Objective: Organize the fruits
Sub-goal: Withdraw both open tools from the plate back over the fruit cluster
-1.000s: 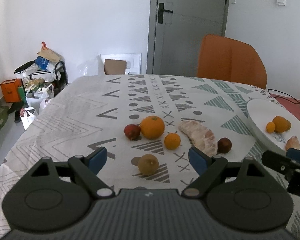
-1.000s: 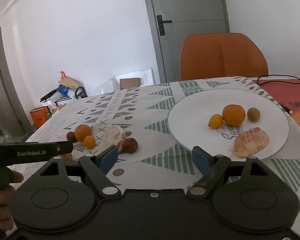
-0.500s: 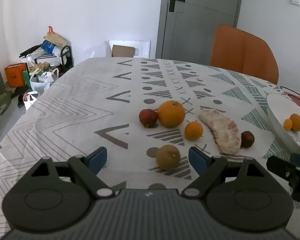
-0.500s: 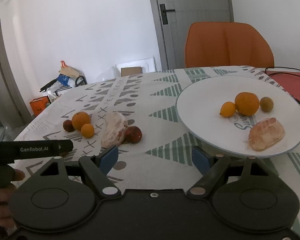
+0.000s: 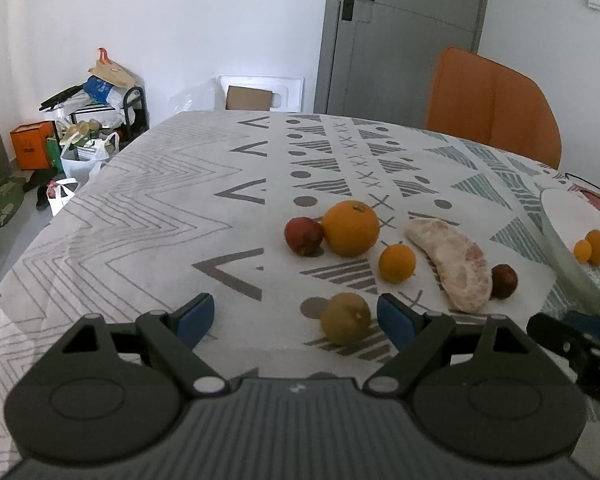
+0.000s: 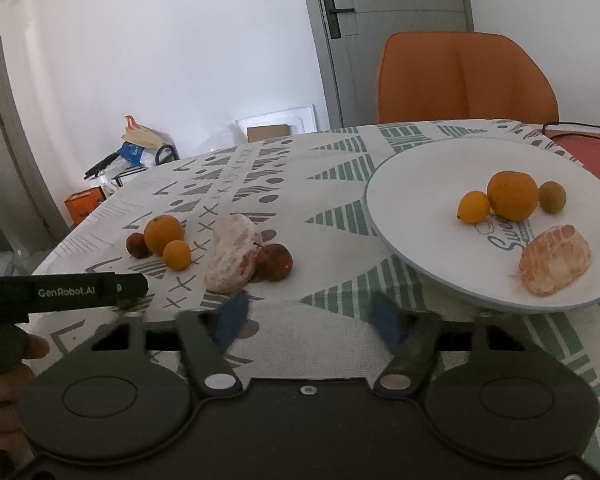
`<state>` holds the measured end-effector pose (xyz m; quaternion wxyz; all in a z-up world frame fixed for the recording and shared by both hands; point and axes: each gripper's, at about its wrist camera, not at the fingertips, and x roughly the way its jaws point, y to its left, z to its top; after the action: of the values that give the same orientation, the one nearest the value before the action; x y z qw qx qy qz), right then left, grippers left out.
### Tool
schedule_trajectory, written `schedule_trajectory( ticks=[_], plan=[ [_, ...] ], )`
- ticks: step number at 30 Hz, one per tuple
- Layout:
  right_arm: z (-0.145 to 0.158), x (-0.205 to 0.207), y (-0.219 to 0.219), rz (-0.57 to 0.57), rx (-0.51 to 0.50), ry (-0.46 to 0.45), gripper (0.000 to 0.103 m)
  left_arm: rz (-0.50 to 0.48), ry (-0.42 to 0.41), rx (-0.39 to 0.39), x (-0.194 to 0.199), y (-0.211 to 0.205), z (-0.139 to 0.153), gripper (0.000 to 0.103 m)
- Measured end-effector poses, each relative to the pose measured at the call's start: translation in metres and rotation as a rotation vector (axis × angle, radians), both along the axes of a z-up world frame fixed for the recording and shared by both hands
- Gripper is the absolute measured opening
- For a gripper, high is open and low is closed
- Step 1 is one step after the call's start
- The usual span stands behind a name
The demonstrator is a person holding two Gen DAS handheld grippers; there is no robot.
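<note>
On the patterned tablecloth lie a big orange (image 5: 350, 228), a small orange (image 5: 397, 263), a red fruit (image 5: 303, 235), a peeled pomelo piece (image 5: 454, 263), a dark red fruit (image 5: 504, 281) and a brown-green fruit (image 5: 345, 317). My left gripper (image 5: 296, 318) is open and empty, the brown-green fruit just inside its right finger. A white plate (image 6: 420, 184) holds an orange (image 6: 512, 195), a small orange (image 6: 474, 207), a green-brown fruit (image 6: 552, 197) and a peeled segment (image 6: 555, 259). My right gripper (image 6: 306, 318) is open and empty, low before the pomelo piece (image 6: 233, 258) and dark red fruit (image 6: 275, 261).
An orange chair (image 6: 466, 76) stands behind the table by a grey door (image 5: 404, 36). Bags and clutter (image 5: 80, 128) sit on the floor at the left. A red mat with a black cable (image 6: 580, 144) lies at the table's far right.
Both grippers have moved left and lower toward the loose fruits. The right gripper's blue pads look blurred and a little closer together than before.
</note>
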<state>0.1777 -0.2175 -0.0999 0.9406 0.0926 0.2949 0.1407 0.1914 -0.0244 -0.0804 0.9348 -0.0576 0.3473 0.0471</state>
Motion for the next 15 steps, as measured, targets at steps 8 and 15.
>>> schedule_trajectory(
  ticks=[8, 15],
  plan=[
    [0.003, -0.006, -0.007, 0.027, 0.034, 0.008, 0.013, -0.031, -0.022, 0.009, -0.005, -0.013, 0.008, 0.087],
    [0.010, 0.000, -0.001, 0.045, 0.013, -0.002, 0.033, -0.053, -0.033, 0.002, -0.007, -0.017, 0.007, 0.087]
  ],
)
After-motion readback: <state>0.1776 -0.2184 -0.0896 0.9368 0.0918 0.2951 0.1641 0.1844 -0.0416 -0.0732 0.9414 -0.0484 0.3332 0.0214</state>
